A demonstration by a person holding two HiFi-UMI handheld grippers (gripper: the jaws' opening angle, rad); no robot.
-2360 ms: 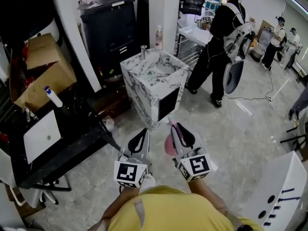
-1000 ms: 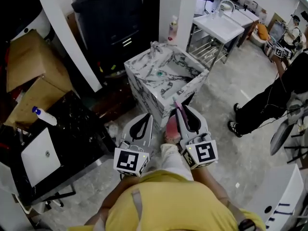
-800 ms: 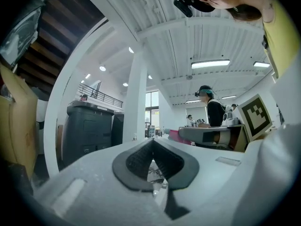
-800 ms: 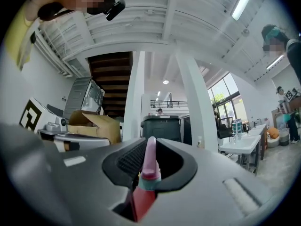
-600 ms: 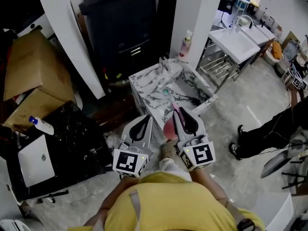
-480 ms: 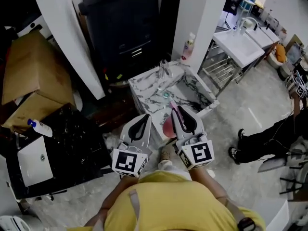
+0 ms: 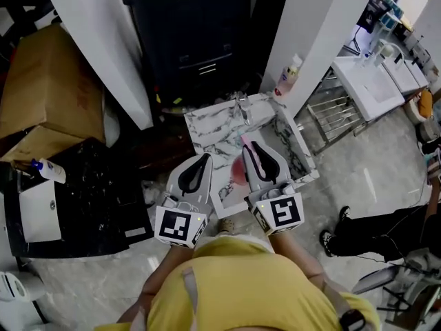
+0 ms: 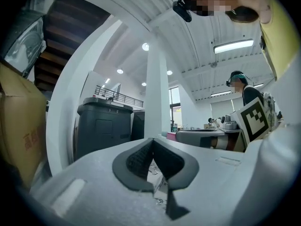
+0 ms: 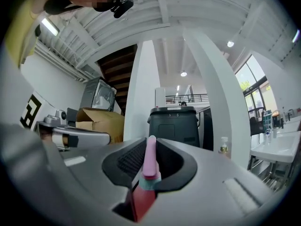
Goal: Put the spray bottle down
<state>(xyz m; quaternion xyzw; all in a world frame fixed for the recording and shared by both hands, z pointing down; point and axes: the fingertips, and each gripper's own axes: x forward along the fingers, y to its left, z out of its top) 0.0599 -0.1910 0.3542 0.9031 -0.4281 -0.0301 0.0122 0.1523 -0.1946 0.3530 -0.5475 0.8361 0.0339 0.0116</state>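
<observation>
A pink spray bottle (image 7: 238, 172) hangs between the jaws of my right gripper (image 7: 249, 147), which is shut on it. In the right gripper view its pink top (image 9: 149, 161) stands up between the dark pads, with the red body (image 9: 141, 199) below. My left gripper (image 7: 203, 158) is beside it on the left, shut with nothing in it; in the left gripper view its tips (image 8: 153, 142) meet. Both grippers point level over the near edge of a marble-patterned sink block (image 7: 207, 123) with a faucet (image 7: 241, 105).
A black cabinet (image 7: 196, 40) stands behind the sink block, between white pillars. A soap bottle (image 7: 288, 76) sits by the right pillar. Cardboard boxes (image 7: 48, 95) and a black table with a white basin (image 7: 40, 211) are at the left. A white washstand (image 7: 372, 88) and a person's legs (image 7: 372, 233) are at the right.
Both grippers have travelled forward to the marble sink block, which now lies right under their tips. The right gripper still grips the spray bottle; the left stays shut.
</observation>
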